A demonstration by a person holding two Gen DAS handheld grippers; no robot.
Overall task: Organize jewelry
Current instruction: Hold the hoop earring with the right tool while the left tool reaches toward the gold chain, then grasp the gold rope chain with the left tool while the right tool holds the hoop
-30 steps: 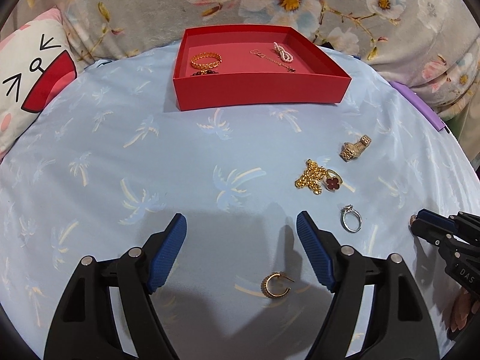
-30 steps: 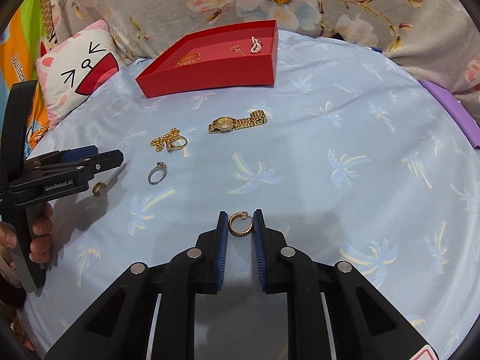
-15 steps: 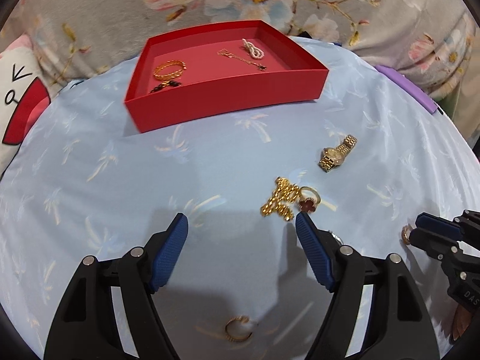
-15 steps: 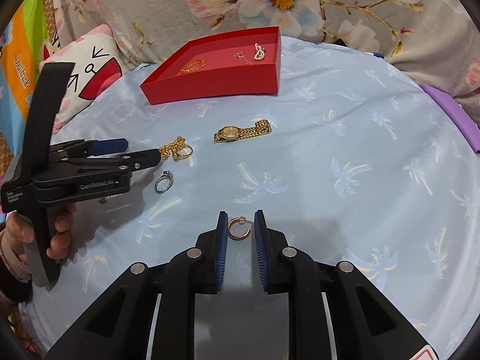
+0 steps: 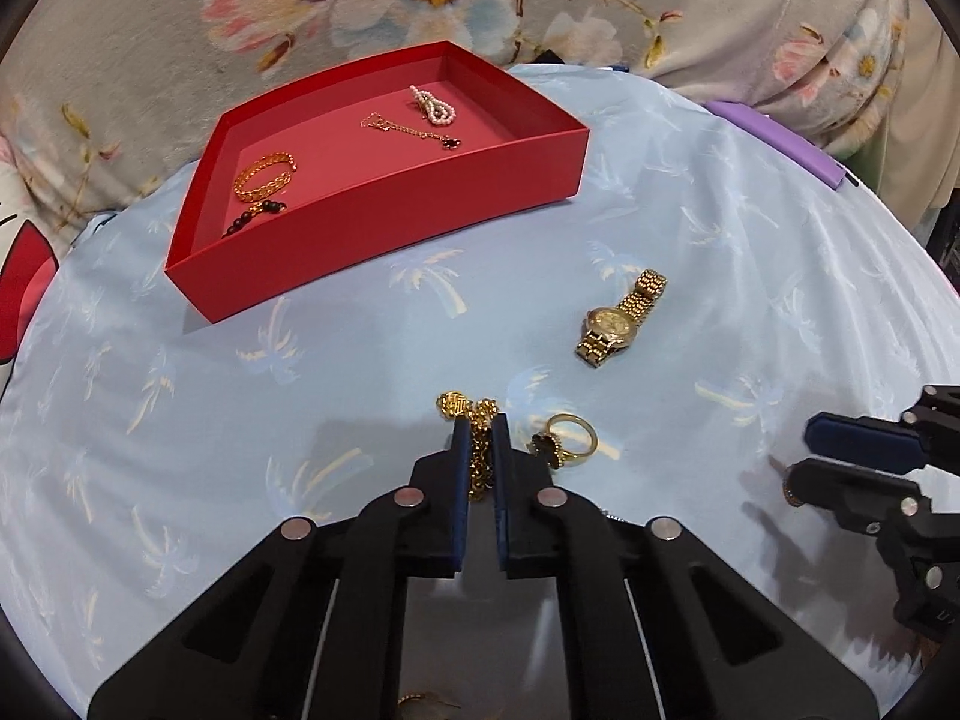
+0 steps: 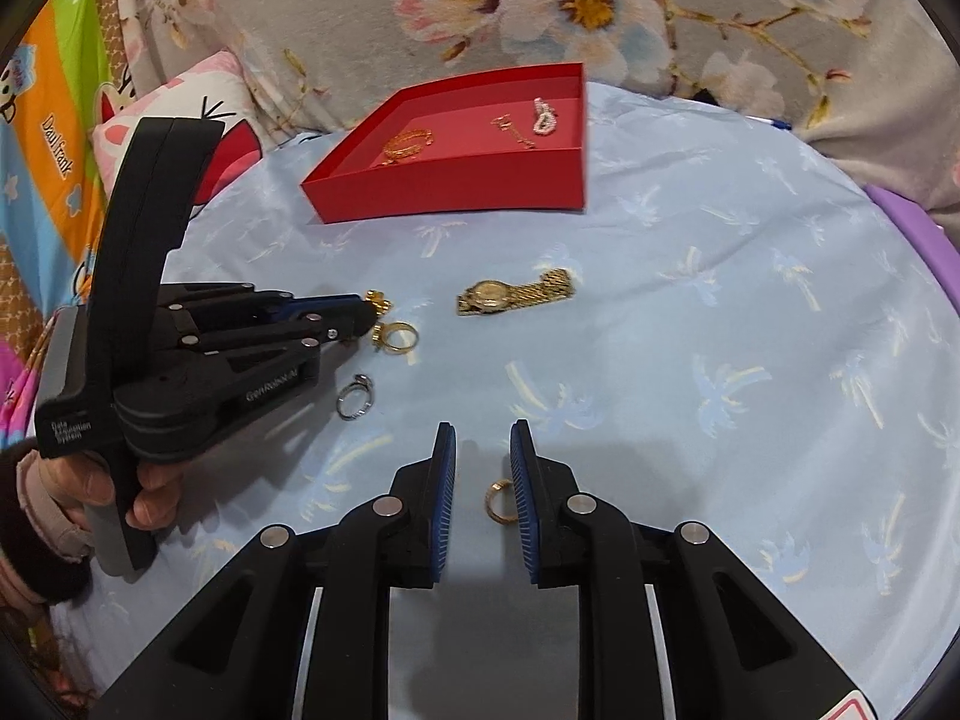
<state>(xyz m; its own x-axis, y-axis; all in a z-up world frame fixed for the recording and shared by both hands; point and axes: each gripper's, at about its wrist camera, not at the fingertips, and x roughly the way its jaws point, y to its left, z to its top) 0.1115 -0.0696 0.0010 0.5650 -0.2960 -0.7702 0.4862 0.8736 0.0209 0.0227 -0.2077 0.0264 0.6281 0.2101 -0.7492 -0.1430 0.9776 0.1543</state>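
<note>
A pale blue cloth (image 5: 252, 360) printed with small palm trees covers the whole working surface, lightly creased and glossy under light from above; behind it lies a grey plush blanket (image 5: 150, 30) with large white and pink blossoms on brown twigs; at the left edge sits a white and pink cartoon-cat cushion (image 6: 180, 114) with a red patch, and beyond it a striped fabric (image 6: 54, 120) in orange, green and blue with printed lettering; a strip of purple material (image 5: 774, 132) shows at the cloth's right border.
</note>
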